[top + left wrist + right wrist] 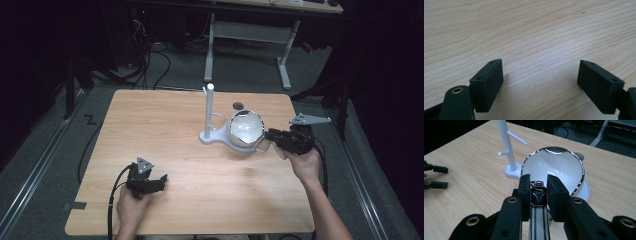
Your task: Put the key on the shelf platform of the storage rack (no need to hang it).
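The right claw [538, 185] gripped the handle [538, 220] of a steel ladle [245, 129], its bowl just left of the claw beside the white stand [210, 116]. The left claw [540, 86] rested wide on the near-left surface [165, 135].

Glossy mirror-bright metal cup [554, 167], smooth white plastic stand [507, 147], matt pale wood-grain table [160, 130].
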A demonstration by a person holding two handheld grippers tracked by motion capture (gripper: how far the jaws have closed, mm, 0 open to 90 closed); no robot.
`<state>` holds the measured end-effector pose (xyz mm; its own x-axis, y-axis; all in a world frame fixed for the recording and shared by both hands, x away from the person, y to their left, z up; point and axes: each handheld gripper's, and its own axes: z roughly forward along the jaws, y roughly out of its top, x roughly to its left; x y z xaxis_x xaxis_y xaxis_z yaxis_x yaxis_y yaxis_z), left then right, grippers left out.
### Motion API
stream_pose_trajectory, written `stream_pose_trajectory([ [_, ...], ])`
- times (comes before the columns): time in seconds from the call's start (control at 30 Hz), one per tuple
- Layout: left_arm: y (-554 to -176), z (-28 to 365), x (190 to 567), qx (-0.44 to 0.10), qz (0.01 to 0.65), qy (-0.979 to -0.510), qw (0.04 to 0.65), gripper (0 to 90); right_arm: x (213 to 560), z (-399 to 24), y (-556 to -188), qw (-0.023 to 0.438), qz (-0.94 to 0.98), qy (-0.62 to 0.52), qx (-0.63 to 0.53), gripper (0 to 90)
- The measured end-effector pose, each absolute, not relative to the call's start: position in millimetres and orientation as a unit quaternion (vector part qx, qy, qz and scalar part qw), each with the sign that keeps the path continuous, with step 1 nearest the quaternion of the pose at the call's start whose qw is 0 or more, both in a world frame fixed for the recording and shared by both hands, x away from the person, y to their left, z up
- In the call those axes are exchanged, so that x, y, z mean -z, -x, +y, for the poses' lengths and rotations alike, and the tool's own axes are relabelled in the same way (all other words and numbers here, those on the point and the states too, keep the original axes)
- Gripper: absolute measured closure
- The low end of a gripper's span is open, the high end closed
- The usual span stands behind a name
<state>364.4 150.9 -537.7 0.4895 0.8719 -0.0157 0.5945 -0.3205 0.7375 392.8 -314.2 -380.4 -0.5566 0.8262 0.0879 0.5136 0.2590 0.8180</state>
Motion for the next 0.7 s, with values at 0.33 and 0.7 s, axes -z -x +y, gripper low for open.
stream_pose_trajectory([
  [0.33, -364, 151, 538, -0.196, 0.466, -0.787, 0.353, 21.6, 371, -304, -408, 0.182, 0.775, -0.429, -0.427, 74.7],
  [0.7, -364, 151, 538, -0.197, 0.466, -0.787, 0.353, 21.7, 369, -294, -426, 0.182, 0.777, -0.428, -0.424, 74.6],
])
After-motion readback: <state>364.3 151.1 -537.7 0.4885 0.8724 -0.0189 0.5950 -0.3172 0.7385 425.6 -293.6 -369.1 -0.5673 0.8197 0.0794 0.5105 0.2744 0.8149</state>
